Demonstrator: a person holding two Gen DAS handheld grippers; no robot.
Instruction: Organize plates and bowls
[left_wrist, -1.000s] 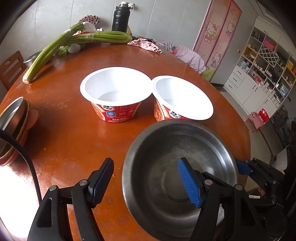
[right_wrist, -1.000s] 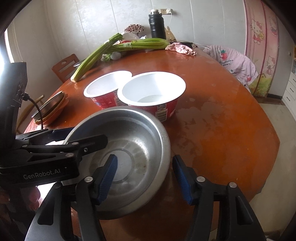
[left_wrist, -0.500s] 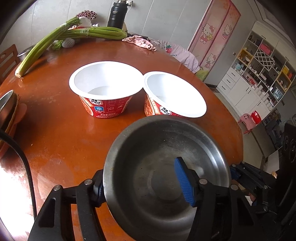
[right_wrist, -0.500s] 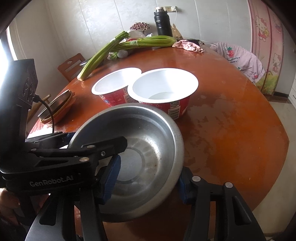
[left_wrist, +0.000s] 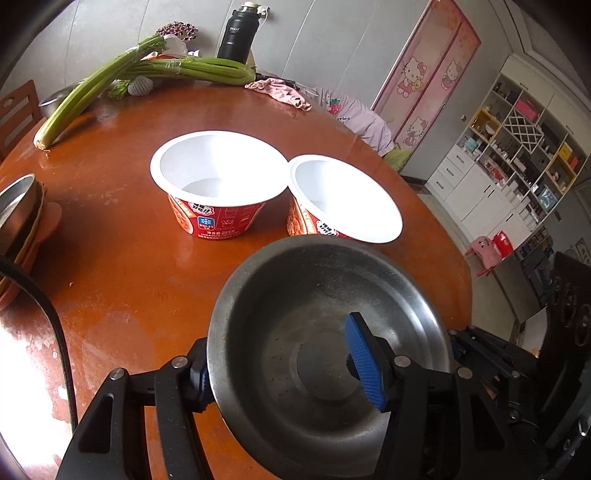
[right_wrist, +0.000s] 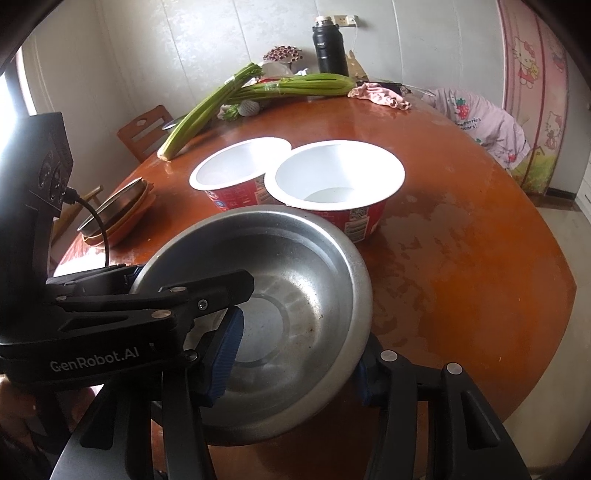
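Note:
A steel bowl is lifted off the round wooden table, tilted. My left gripper is shut on its near-left rim, one blue pad inside the bowl and one outside. My right gripper is shut on its near-right rim the same way. Two white paper bowls with red sides stand side by side beyond it; they also show in the right wrist view. A stack of plates topped by a steel dish sits at the table's left edge.
Long green celery stalks, a black thermos, a pink cloth and a small white object lie at the far side. A wooden chair stands at the far left. A shelf unit stands on the right.
Both grippers closed onto the steel bowl's rim from opposite sides and raised it off the table, tilting it. The paper bowls stayed put.

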